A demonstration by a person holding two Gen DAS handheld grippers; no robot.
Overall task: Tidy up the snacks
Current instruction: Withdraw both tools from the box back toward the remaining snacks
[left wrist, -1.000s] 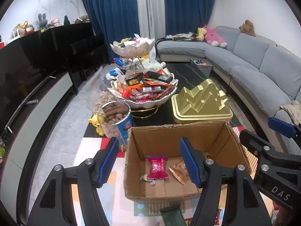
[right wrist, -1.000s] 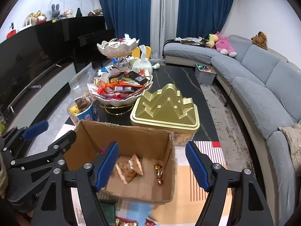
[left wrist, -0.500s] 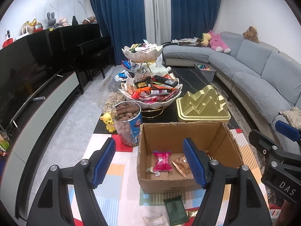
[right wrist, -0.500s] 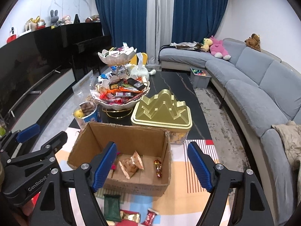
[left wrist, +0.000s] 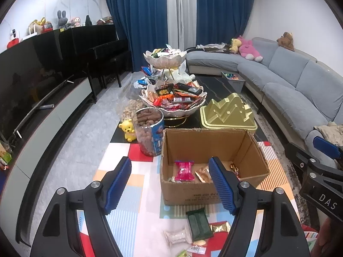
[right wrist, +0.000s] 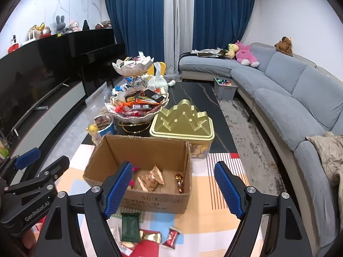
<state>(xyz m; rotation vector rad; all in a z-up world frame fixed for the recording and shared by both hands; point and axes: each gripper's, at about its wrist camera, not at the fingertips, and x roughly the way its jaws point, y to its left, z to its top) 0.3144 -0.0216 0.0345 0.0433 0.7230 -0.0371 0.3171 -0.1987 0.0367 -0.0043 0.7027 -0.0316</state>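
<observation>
An open cardboard box (left wrist: 253,150) (right wrist: 103,156) stands on a colourful mat. Inside lie a pink snack packet (left wrist: 184,170), tan packets (right wrist: 153,176) and a wrapped candy (right wrist: 179,183). Loose snacks lie on the mat in front of the box: a dark green packet (left wrist: 199,224) (right wrist: 130,226), a gold candy (right wrist: 150,236), a red candy (right wrist: 171,237) and a clear wrapper (left wrist: 176,236). My left gripper (left wrist: 170,184) is open and empty, above the mat before the box. My right gripper (right wrist: 174,189) is open and empty, beside it on the right.
Behind the box on a black table stand a tiered snack bowl (left wrist: 173,98), a gold mountain-shaped lidded box (left wrist: 227,113) and a jar of brown snacks (left wrist: 149,135). A grey sofa (right wrist: 289,98) runs along the right; a black TV cabinet (left wrist: 42,98) along the left.
Both grippers have pulled back and up from the box. The loose snacks on the mat in front of it have come into view. Both stay open.
</observation>
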